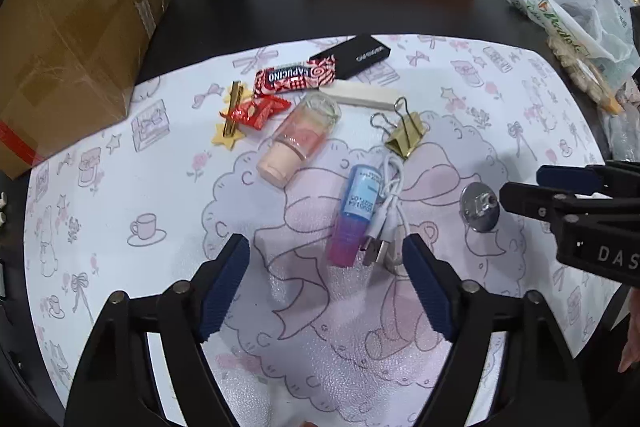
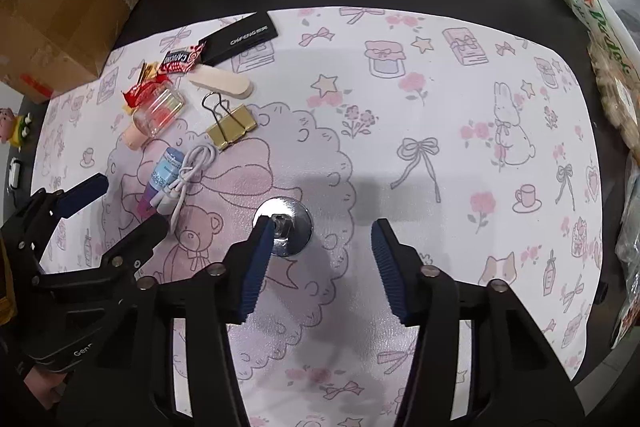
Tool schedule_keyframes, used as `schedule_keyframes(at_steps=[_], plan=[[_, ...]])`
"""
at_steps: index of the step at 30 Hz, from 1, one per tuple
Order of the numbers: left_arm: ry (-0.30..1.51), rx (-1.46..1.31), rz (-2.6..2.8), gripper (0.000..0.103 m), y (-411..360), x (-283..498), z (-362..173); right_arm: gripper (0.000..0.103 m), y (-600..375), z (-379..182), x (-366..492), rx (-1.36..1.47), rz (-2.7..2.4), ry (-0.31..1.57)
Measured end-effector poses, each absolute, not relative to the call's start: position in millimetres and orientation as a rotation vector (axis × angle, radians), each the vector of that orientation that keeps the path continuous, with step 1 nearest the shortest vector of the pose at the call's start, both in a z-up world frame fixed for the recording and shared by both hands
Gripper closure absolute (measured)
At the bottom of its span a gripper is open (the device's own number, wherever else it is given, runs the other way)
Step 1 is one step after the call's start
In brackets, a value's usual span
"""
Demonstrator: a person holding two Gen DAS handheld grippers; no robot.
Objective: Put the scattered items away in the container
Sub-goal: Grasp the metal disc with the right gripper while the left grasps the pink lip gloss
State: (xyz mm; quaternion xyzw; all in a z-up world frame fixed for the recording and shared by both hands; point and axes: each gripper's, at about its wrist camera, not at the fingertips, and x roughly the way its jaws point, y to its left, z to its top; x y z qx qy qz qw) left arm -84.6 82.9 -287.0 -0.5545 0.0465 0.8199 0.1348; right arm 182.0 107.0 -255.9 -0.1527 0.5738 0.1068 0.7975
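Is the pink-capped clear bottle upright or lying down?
Lying down: the clear bottle rests on its side on the mat, cap pointing toward the camera.

Both grippers are the same build: chunky black plastic linkage arms with round silver pivot screws at the joints, and ribbed dark blue pads lining the inside of each finger. In the left wrist view the left gripper [image 1: 326, 283] fills the 6 o'clock area, and the right gripper [image 1: 520, 189] pokes in at 3 o'clock with white "DAS" lettering on its body. From the right wrist view the left one shows white "Gen" text around 8 o'clock.
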Motion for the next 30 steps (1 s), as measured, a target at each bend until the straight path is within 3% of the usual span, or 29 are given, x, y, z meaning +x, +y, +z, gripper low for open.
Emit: schedule_keyframes(at_steps=[7, 12, 14, 16, 17, 23, 26, 30], plan=[[0.125, -1.606, 2.362, 0.03, 82.1, -85.5, -287.8, 0.06, 121.1, -269.3, 179.5, -0.384, 0.254, 1.235], [0.093, -1.619, 2.342, 0.03, 81.3, -88.8, -290.7, 0.08, 125.2, -274.3, 176.5, -0.424, 0.265, 1.219], [0.077, -1.627, 2.33, 0.039, 80.8, -89.2, -291.5, 0.091, 125.2, -273.6, 175.3, -0.433, 0.264, 1.204], [0.101, -1.626, 2.328, 0.066, 82.7, -87.7, -290.3, 0.092, 123.7, -271.6, 174.9, -0.437, 0.257, 1.191], [0.116, -1.624, 2.328, 0.07, 84.1, -86.9, -290.0, 0.092, 122.9, -271.0, 175.1, -0.434, 0.256, 1.191], [0.1, -1.611, 2.323, 0.077, 83.4, -83.8, -286.8, 0.093, 119.2, -269.3, 172.2, -0.42, 0.258, 1.18], [0.069, -1.591, 2.329, 0.087, 80.0, -82.1, -280.8, 0.093, 118.3, -266.7, 172.4, -0.41, 0.258, 1.177], [0.048, -1.554, 2.336, 0.088, 78.0, -78.4, -270.6, 0.093, 124.0, -263.4, 177.7, -0.398, 0.261, 1.174]])
